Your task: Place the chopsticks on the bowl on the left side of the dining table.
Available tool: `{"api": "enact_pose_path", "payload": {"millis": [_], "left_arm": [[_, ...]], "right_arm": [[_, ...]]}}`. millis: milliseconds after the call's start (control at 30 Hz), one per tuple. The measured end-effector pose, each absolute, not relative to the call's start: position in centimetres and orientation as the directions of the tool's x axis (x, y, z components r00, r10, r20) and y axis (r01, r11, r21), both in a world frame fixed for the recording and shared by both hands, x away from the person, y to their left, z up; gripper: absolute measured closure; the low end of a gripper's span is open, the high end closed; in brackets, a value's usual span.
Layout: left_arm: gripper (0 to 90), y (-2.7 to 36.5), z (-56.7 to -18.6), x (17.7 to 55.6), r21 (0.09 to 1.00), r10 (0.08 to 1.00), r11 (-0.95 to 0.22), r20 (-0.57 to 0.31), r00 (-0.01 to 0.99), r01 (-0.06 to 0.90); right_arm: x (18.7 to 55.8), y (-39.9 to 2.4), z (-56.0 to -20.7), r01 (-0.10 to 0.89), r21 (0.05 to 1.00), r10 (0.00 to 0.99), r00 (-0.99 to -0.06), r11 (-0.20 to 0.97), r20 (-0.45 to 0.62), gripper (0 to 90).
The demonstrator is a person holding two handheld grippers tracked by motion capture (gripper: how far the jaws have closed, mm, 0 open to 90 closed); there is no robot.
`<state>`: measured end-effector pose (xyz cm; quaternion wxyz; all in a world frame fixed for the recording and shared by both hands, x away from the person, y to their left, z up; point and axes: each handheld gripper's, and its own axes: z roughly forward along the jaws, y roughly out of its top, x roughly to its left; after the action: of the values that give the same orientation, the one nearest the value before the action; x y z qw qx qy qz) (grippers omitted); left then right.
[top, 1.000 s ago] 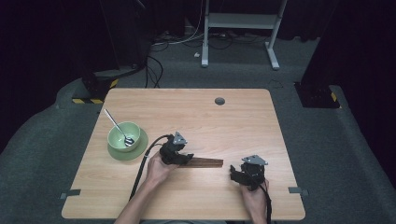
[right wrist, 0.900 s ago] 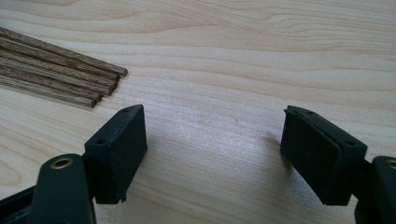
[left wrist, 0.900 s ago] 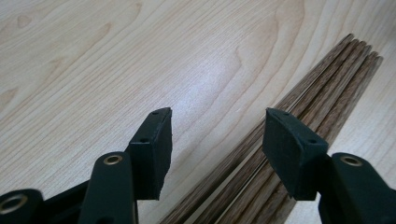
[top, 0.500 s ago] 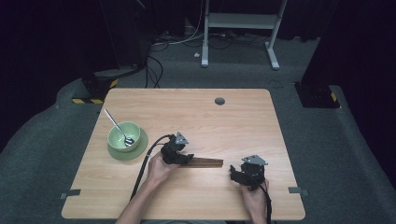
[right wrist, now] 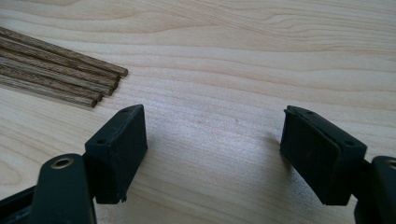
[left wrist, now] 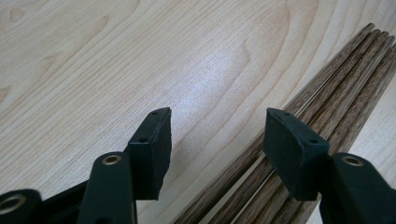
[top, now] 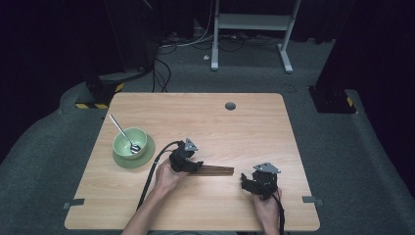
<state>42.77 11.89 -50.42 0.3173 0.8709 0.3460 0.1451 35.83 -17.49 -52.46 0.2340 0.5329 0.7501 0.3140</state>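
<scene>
Bundle of dark wooden sticks (top: 211, 170) lies flat on the tabletop (top: 254, 127), near the front edge and between the 2 hands. Left hand-held gripper (left wrist: 215, 135) sits over the bundle's left end, jaws spread, sticks running under the right-hand pad (left wrist: 292, 149) and nothing pinched. Right hand-held gripper (right wrist: 212, 144) is spread too, over bare wood just beside the stick tips; green bowl (top: 130, 143) with spoon (top: 123, 133) sits well apart at left.

Left gripper (left wrist: 217, 135) low over pale wood table (left wrist: 116, 56), jaws apart, nothing pressed between the pads. Bundle of dark wooden chopsticks (left wrist: 336, 88) lies flat, running diagonally under the right-hand jaw toward upper right.
</scene>
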Motion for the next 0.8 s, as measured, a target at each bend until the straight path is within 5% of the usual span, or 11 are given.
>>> {"api": "enact_pose_path", "payload": {"millis": [800], "left_arm": [[42.1, 12.18, -50.58, 42.96, 0.641, 0.695, -0.567, 0.035, 0.718, 0.517]], "right_arm": [[35.84, -17.50, -52.47, 0.651, 0.721, 0.946, -0.325, 0.237, -0.018, 22.2]]}}
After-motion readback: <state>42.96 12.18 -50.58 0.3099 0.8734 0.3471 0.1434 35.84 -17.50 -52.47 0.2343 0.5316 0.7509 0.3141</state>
